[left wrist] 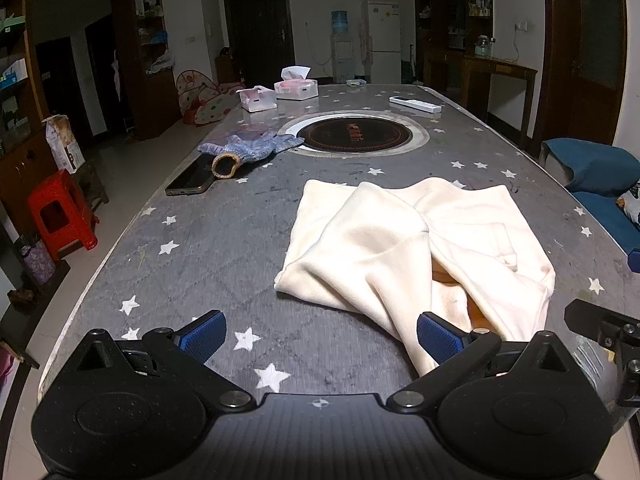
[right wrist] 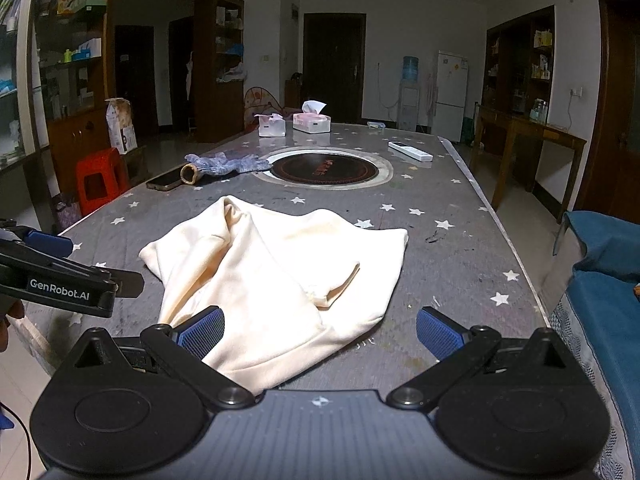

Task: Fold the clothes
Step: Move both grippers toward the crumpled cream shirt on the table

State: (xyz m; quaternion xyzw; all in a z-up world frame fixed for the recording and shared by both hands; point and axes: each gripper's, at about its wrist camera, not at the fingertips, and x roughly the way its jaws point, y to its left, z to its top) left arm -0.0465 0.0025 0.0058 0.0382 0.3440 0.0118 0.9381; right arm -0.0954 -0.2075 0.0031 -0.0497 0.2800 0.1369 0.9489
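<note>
One cream fleece garment [left wrist: 416, 248] lay crumpled on the grey star-printed table [left wrist: 208, 240], near the front edge, partly doubled over itself. Left gripper [left wrist: 320, 336] was spread wide, holding nothing; its right pad sat just at the garment's near hem. Right gripper [right wrist: 320, 334] was likewise wide apart and empty, its left pad against the cloth's near corner. Behind the garment: one round black inset hotplate [left wrist: 355, 134], one blue knitted glove [left wrist: 250, 148], one dark smartphone [left wrist: 191, 180], two white tissue boxes [left wrist: 297, 89], one white remote control [left wrist: 415, 105].
</note>
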